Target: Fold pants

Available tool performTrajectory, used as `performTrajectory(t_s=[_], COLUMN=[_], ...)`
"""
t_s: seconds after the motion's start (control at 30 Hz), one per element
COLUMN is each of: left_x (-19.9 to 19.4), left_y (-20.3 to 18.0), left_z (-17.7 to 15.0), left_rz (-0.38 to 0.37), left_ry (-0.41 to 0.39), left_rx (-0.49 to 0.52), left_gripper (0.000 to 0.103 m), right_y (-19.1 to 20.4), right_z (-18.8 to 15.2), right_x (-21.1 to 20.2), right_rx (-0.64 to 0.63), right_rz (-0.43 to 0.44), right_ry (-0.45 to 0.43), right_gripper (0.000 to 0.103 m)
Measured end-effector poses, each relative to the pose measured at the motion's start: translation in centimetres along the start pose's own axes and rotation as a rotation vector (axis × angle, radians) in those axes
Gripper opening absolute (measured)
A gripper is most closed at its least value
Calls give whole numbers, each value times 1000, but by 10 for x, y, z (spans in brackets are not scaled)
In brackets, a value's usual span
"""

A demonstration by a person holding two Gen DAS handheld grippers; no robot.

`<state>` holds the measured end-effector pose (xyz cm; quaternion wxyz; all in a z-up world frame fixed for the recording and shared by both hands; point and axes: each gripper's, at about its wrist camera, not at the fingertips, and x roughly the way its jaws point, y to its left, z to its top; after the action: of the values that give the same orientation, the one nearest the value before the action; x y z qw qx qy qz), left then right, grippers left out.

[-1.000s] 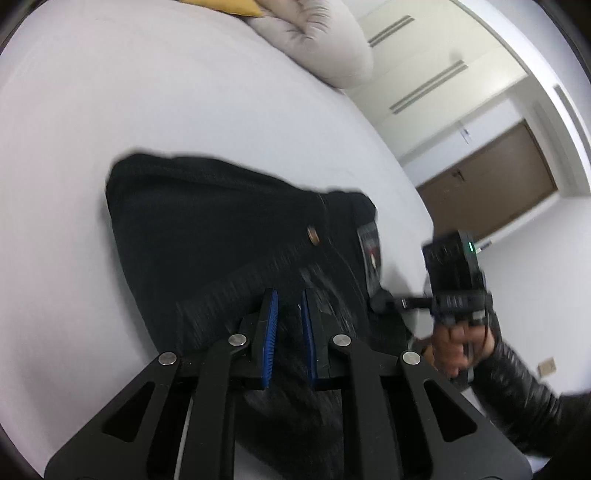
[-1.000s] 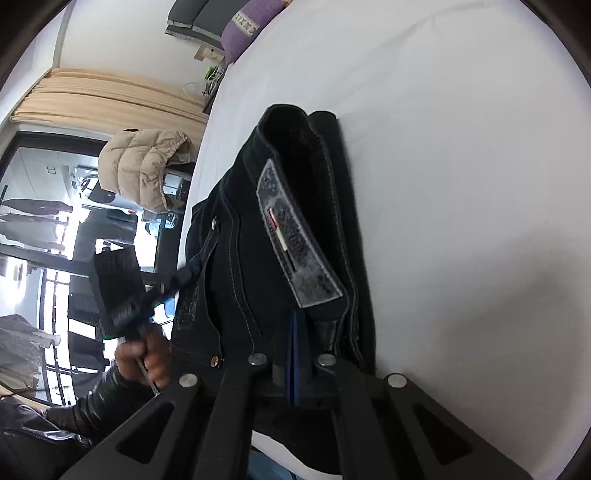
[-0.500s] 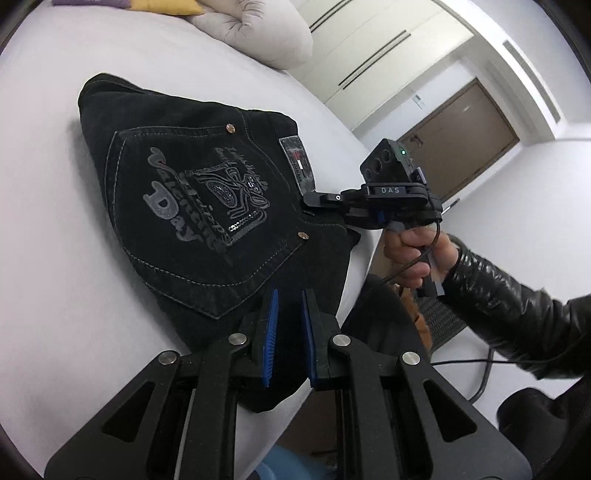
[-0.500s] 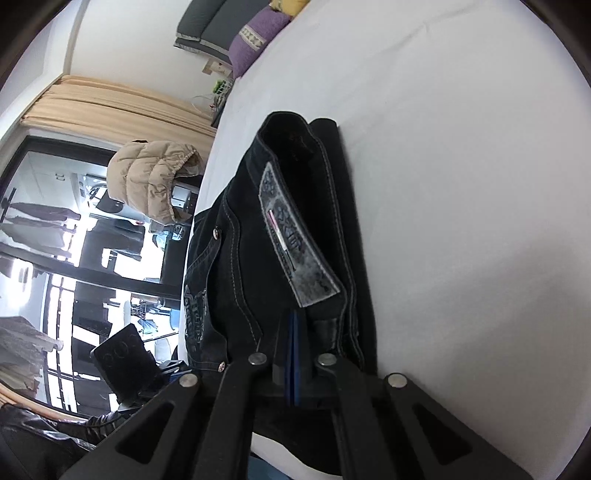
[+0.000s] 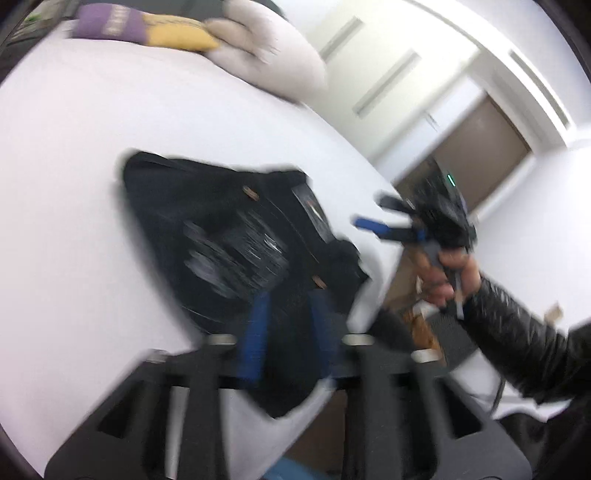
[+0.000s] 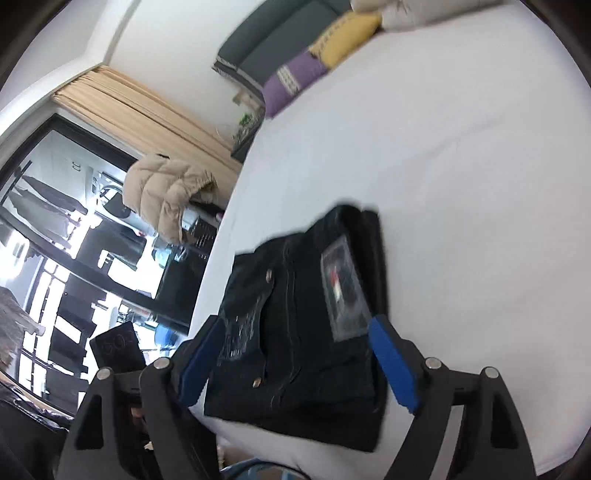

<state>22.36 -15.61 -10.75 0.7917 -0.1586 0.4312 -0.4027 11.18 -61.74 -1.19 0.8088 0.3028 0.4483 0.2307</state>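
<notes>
The black pants [image 5: 236,236] lie folded into a compact bundle near the edge of the white bed [image 5: 74,147], back pocket print and waist label facing up. They also show in the right wrist view [image 6: 303,332]. My left gripper [image 5: 288,325] hovers above the bundle's near edge with its blue pads parted and nothing between them; the view is blurred. My right gripper [image 6: 295,354] is wide open above the bundle, holding nothing. It also shows in the left wrist view [image 5: 399,218], off the bed's side, held by a hand in a black sleeve.
Purple, yellow and pale pillows [image 5: 192,33] lie at the bed's far end. A beige puffer jacket [image 6: 166,192] hangs beside the bed by a dark window. A brown door [image 5: 480,147] and white wall are past the bed's edge.
My right gripper has opened, let go of the pants' waist and drawn back. My left gripper has opened wider and is moving fast, blurring its view.
</notes>
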Motion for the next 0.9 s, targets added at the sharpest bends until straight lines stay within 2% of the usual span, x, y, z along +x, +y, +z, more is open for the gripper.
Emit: performTrajectory(t_s=[0.03, 0.07, 0.13, 0.2, 0.27, 0.4, 0.43, 0.47, 0.5, 0.53, 0.63, 0.7, 0.77, 0.9], left_x=[-2, -2, 8, 21, 31, 44, 48, 52, 57, 59, 63, 59, 54, 28], left_y=[10, 17, 32, 46, 59, 70, 73, 75, 76, 79, 79, 80, 79, 79], left_z=[2, 2, 4, 6, 7, 19, 23, 25, 27, 27, 27, 26, 29, 44], left_rz=[31, 52, 58, 67, 52, 45, 41, 37, 45, 66, 87, 81, 66, 61], left_ry=[-22, -38, -1, 43, 74, 103, 113, 126, 151, 173, 186, 178, 168, 124], left_rx=[-35, -59, -123, -188, -251, -295, -308, -316, -325, -335, -330, -327, -336, -293], left_gripper=[87, 91, 91, 91, 91, 91, 89, 75, 53, 46, 39, 34, 30, 26], right_y=[-6, -15, -30, -44, -51, -51, -48, -45, -43, -38, -18, -9, 1, 35], right_z=[5, 10, 16, 20, 22, 34, 37, 38, 39, 40, 34, 31, 28, 34], right_x=[1, 6, 20, 39, 51, 69, 78, 83, 88, 95, 115, 116, 113, 110], right_rx=[18, 50, 87, 122, 147, 163, 153, 148, 144, 136, 77, 56, 55, -6], right_rz=[-15, -49, -82, -98, -78, -59, -65, -70, -67, -59, -127, -156, -163, -188], right_ry=[8, 36, 95, 165, 185, 211, 234, 245, 257, 273, 305, 295, 268, 231], right_gripper=[83, 82, 75, 74, 74, 75, 75, 75, 69, 65, 57, 38, 27, 22])
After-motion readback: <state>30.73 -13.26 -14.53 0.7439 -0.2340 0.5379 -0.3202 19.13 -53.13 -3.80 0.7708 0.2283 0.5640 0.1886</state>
